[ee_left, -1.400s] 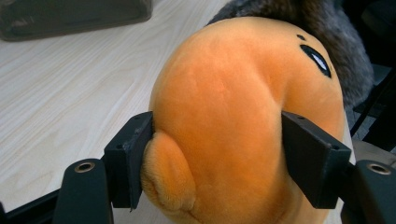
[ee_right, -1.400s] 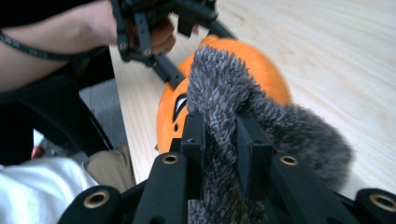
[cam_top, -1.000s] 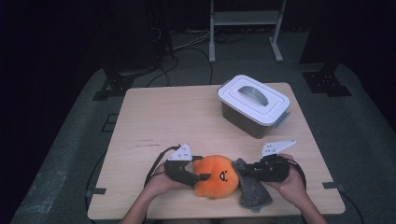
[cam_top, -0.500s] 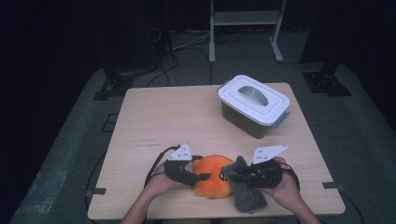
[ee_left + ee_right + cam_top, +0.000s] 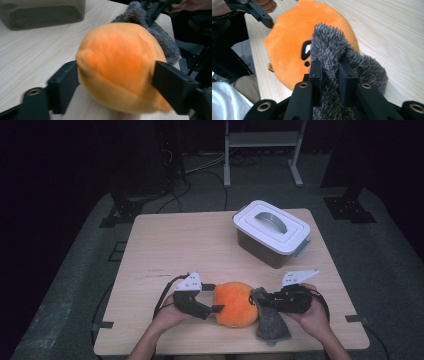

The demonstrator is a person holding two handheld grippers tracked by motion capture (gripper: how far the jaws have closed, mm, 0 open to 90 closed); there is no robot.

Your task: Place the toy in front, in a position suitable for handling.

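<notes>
At the lower centre of the high view, the round orange plush toy (image 5: 236, 303) is resting on the pale wood-grain tabletop (image 5: 180, 245), bracketed by the left gripper (image 5: 116, 75). Its fingers have just been opening, sitting against the toy's soft sides, seemingly steadying it. The right gripper (image 5: 329, 72) is pinching the shaggy grey fur piece (image 5: 332, 53) between nearly closed fingers, apparently pulling it.

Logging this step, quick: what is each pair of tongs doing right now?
Left tongs: jaws either side of the orange plush, touching it, just been opening.
Right tongs: shut on the grey furry piece.
</notes>
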